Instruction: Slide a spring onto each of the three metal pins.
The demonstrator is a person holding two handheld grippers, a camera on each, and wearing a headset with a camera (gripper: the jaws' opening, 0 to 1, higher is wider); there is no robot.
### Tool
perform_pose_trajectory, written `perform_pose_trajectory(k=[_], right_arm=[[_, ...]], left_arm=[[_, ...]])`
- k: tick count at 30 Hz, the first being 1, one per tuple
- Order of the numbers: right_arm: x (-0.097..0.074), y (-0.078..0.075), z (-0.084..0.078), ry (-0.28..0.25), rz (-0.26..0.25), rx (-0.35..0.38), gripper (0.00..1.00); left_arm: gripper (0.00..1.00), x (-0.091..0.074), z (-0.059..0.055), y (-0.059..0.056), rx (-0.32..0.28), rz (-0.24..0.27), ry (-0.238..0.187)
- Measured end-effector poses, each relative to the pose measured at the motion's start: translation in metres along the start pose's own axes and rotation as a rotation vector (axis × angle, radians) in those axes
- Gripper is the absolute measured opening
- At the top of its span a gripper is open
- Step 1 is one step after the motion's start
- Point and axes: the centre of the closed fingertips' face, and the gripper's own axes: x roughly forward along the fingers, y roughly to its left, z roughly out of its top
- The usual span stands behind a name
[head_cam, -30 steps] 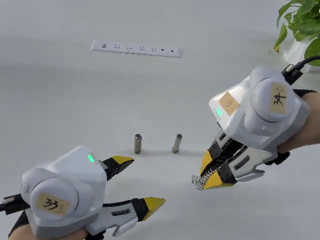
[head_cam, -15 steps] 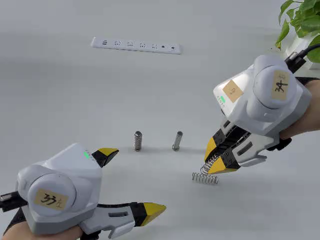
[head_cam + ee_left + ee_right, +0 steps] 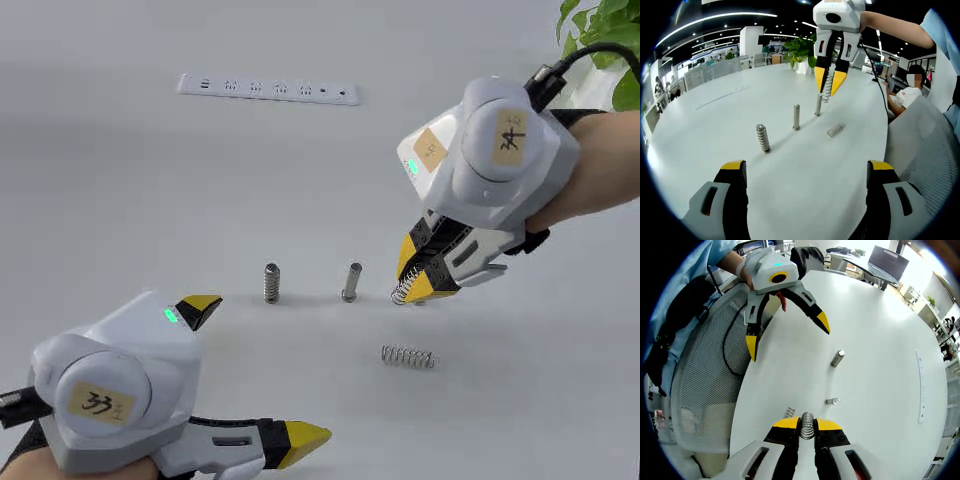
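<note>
My right gripper [image 3: 418, 285] pinches a small coiled steel spring [image 3: 403, 291], its lower coils free, just over the nearest bare metal pin [image 3: 818, 105]. Light, bendy, apt to flick away, I judge. My left gripper [image 3: 252, 370] hangs wide open.

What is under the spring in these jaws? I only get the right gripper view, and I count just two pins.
Observer: The left gripper view shows a third pin standing upright just below the held spring. Whether its top is inside the coil, I cannot tell.
Operator: And that bit of spring beside my jaws?
Observer: The head view shows it whole: a loose spring lying flat on the table, touching nothing.
Operator: Is this thing switched on?
Observer: On the right gripper a green light glows, on the side of its body.
</note>
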Motion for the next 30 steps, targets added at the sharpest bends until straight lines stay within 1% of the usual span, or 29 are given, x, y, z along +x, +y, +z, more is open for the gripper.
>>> perform_pose_trajectory(k=[4,6,13,19,22,30], right_arm=[[0.0,-0.009,0.003,0.006,-0.007,-0.013,0.08],[0.001,-0.014,0.003,0.02,-0.01,-0.025,0.08],[0.001,-0.031,0.006,0.039,-0.02,-0.041,0.08],[0.003,-0.038,0.011,0.048,-0.017,-0.061,0.08],[0.005,-0.04,0.012,0.066,-0.01,-0.075,0.08],[0.01,-0.042,0.014,0.091,0.006,-0.101,0.08]], left_arm=[[0.99,-0.001,0.0,0.001,-0.002,0.002,0.003],[0.99,-0.002,-0.001,0.001,0.002,0.003,0.007],[0.99,-0.002,0.001,0.003,-0.006,0.005,0.0],[0.99,-0.002,0.002,0.003,-0.002,0.001,-0.002],[0.99,-0.003,0.002,0.004,-0.005,0.006,-0.005],[0.99,-0.003,0.0,0.005,-0.008,0.009,-0.003]])
